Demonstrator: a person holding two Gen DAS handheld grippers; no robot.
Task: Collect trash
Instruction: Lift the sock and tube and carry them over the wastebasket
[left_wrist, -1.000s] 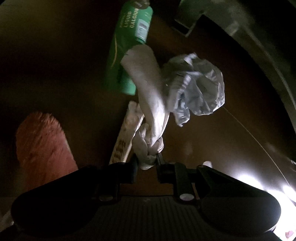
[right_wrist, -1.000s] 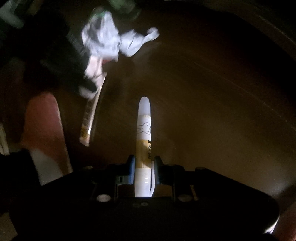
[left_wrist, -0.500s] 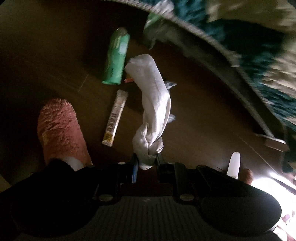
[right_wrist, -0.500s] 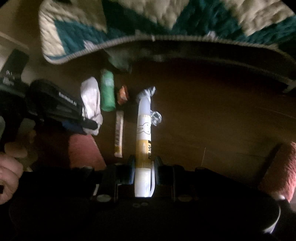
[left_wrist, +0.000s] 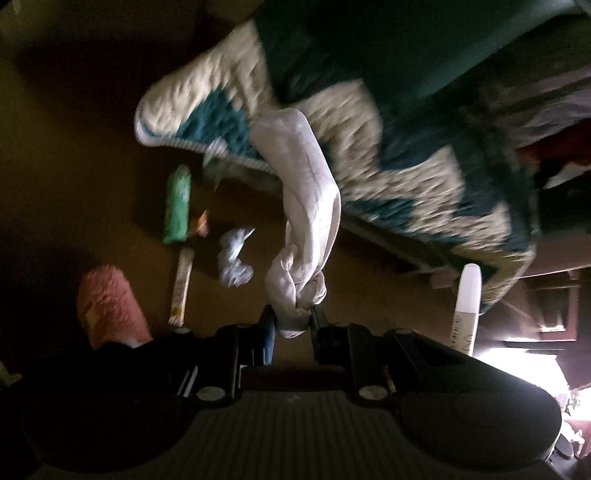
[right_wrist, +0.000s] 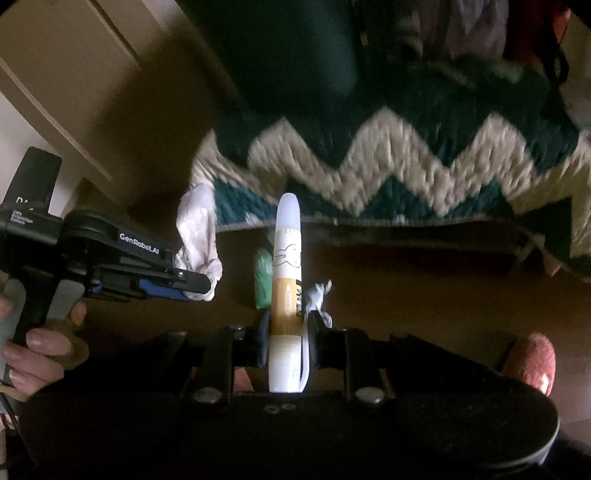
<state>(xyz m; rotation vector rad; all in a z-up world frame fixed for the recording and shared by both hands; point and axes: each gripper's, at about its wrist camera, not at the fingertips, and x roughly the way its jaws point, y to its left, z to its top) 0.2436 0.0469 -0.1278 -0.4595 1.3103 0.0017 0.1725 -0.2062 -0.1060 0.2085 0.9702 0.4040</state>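
My left gripper is shut on a knotted white sock and holds it up above the dark floor; the gripper and sock also show at the left of the right wrist view. My right gripper is shut on a white and tan tube with a rabbit drawing; the tube's tip shows in the left wrist view. On the floor lie a green bottle, a crumpled white paper, a long tan wrapper and a small orange wrapper.
A teal and cream zigzag blanket hangs over the bed edge ahead and also shows in the left wrist view. Pink fuzzy slippers are at the lower left and lower right. A pale cabinet stands at the left.
Both grippers have risen well away from the floor with their loads. The floor trash now looks small and far, and the blanket fills the upper view.
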